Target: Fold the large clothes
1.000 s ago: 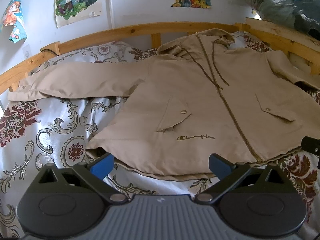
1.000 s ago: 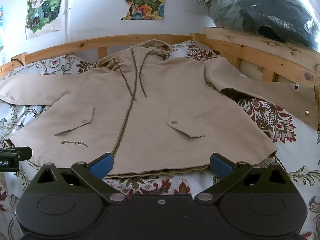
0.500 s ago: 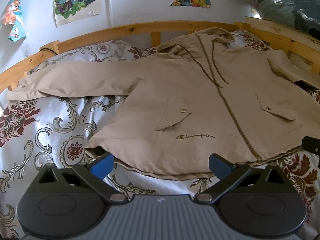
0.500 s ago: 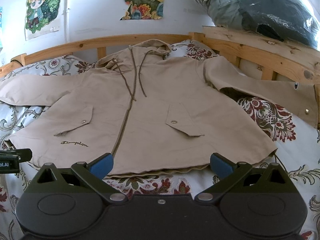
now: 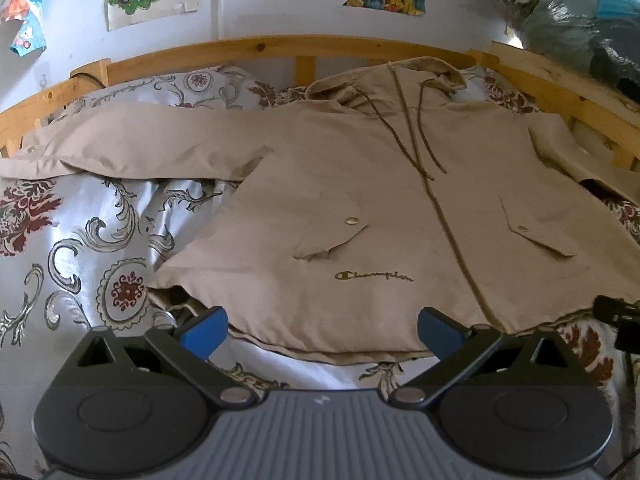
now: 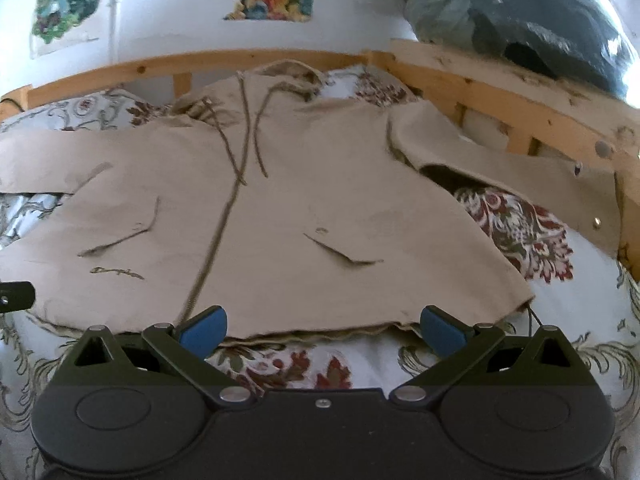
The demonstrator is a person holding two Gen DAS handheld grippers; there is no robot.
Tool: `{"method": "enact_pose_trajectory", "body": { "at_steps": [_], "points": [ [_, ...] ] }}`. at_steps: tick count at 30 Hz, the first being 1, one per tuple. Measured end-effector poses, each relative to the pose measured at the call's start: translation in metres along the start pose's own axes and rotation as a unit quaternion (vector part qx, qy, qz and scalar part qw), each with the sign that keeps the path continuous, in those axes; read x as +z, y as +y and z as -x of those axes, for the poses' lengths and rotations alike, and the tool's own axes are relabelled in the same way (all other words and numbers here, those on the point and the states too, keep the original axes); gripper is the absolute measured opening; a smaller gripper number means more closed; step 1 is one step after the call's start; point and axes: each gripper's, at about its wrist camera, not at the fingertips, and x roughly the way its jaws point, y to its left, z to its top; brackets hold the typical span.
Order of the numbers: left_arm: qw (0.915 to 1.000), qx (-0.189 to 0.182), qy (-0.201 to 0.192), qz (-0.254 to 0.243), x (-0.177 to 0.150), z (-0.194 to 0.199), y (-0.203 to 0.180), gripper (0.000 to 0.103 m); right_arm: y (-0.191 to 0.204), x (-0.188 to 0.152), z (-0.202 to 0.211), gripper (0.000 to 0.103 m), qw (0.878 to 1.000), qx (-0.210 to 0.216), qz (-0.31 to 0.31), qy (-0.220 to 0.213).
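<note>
Beige hooded zip-front jacket [image 5: 360,200] lies spread front-up on the floral bedspread [image 5: 80,248], sleeves out, ready for folding; our left gripper [image 5: 320,330] and right gripper [image 6: 322,328] hover spread-fingered near its hem, holding nothing.

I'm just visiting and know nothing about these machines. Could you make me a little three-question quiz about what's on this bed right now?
1. True or false: the tan jacket lies front up, zipped, sleeves spread out.
2. What does the left claw hold? A) the hem B) a sleeve C) nothing
3. Fill in: the word stitched near the hem is ____.

Key: 1 true. 2 C; both it and the right claw are open, short of the hem. 3 Champion.
</note>
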Motion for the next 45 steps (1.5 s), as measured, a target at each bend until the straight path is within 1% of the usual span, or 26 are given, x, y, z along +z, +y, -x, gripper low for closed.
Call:
{"method": "enact_pose_trajectory", "body": {
  "at_steps": [3,4,5,7,8,9,11,12,13,15,17,19,21,22,23,24,25,27,29,32,34,36,38,40,42,45],
  "points": [
    [0.9999,0.009,-0.011,0.000,0.004,-0.006,0.001,0.102,-0.009,0.004,-0.004,0.102,1.000,-0.021,0.000,0.005],
    [0.9998,0.010,-0.017,0.004,0.005,-0.010,0.001,0.102,-0.014,0.006,-0.004,0.102,1.000,-0.020,-0.005,0.002],
    [0.9997,0.005,-0.023,0.009,0.007,-0.015,0.001,0.102,-0.022,0.009,-0.003,0.102,1.000,-0.008,-0.010,-0.003],
    [0.9995,-0.016,-0.018,0.019,0.015,-0.030,-0.002,0.102,-0.041,0.013,0.001,0.102,0.999,0.017,-0.011,-0.033],
    [0.9994,-0.028,-0.013,0.017,0.020,-0.038,-0.004,0.102,-0.052,0.014,0.003,0.102,0.999,0.012,-0.005,-0.053],
    [0.9992,-0.036,-0.014,0.008,0.024,-0.045,-0.006,0.102,-0.062,0.016,0.004,0.102,0.998,-0.008,0.002,-0.068],
    [0.9985,-0.040,-0.034,-0.011,0.030,-0.053,-0.010,0.102,-0.085,0.018,0.002,0.102,0.993,-0.073,0.006,-0.089],
    [0.9979,-0.039,-0.048,-0.021,0.033,-0.056,-0.013,0.102,-0.100,0.019,-0.001,0.102,0.990,-0.104,-0.001,-0.091],
    [0.9975,-0.035,-0.055,-0.028,0.035,-0.060,-0.016,0.102,-0.115,0.020,-0.004,0.102,0.988,-0.125,-0.011,-0.092],
    [0.9980,-0.026,-0.049,-0.031,0.040,-0.071,-0.023,0.102,-0.142,0.024,-0.009,0.091,0.984,-0.148,-0.025,-0.094],
    [0.9984,-0.033,-0.033,-0.031,0.041,-0.081,-0.027,0.102,-0.167,0.032,-0.014,0.087,0.983,-0.149,-0.022,-0.103],
    [0.9979,-0.051,-0.031,-0.026,0.037,-0.087,-0.025,0.102,-0.186,0.046,-0.021,0.083,0.982,-0.154,-0.001,-0.106],
    [0.9973,-0.058,-0.036,-0.027,0.032,-0.089,-0.021,0.102,-0.195,0.063,-0.031,0.076,0.979,-0.175,0.035,-0.098],
    [0.9973,-0.057,-0.035,-0.030,0.030,-0.090,-0.019,0.102,-0.201,0.072,-0.039,0.074,0.976,-0.193,0.049,-0.089],
    [0.9976,-0.055,-0.031,-0.030,0.027,-0.091,-0.017,0.102,-0.205,0.081,-0.046,0.071,0.972,-0.213,0.059,-0.076],
    [0.9977,-0.056,-0.026,-0.027,0.026,-0.091,-0.013,0.102,-0.210,0.088,-0.054,0.062,0.968,-0.235,0.065,-0.061],
    [0.9978,-0.060,-0.020,-0.021,0.025,-0.092,-0.011,0.102,-0.216,0.095,-0.062,0.057,0.964,-0.252,0.066,-0.049],
    [0.9975,-0.070,-0.007,-0.004,0.025,-0.093,-0.004,0.102,-0.227,0.102,-0.078,0.038,0.959,-0.275,0.071,-0.019],
    [0.9972,-0.074,-0.004,0.010,0.026,-0.094,0.002,0.102,-0.236,0.106,-0.093,0.034,0.952,-0.298,0.076,0.001],
    [0.9975,-0.067,-0.018,0.015,0.029,-0.091,0.009,0.102,-0.242,0.112,-0.106,0.030,0.944,-0.318,0.087,0.011],
    [0.9976,-0.062,-0.023,0.018,0.032,-0.089,0.012,0.102,-0.244,0.116,-0.109,0.027,0.944,-0.318,0.088,0.017],
    [0.9982,-0.053,-0.022,0.020,0.035,-0.089,0.016,0.102,-0.245,0.119,-0.113,0.009,0.946,-0.313,0.085,0.024],
    [0.9992,-0.033,-0.017,0.017,0.038,-0.090,0.018,0.102,-0.243,0.125,-0.112,0.000,0.949,-0.304,0.084,0.024],
    [0.9997,-0.008,-0.019,0.009,0.043,-0.090,0.020,0.102,-0.235,0.133,-0.102,0.000,0.953,-0.292,0.085,0.015],
    [0.9995,0.012,-0.029,0.006,0.048,-0.086,0.024,0.102,-0.220,0.150,-0.087,0.000,0.959,-0.270,0.088,-0.003],
    [0.9991,0.019,-0.036,0.013,0.056,-0.080,0.029,0.102,-0.182,0.190,-0.054,0.000,0.971,-0.211,0.107,-0.043]
  ]
}}
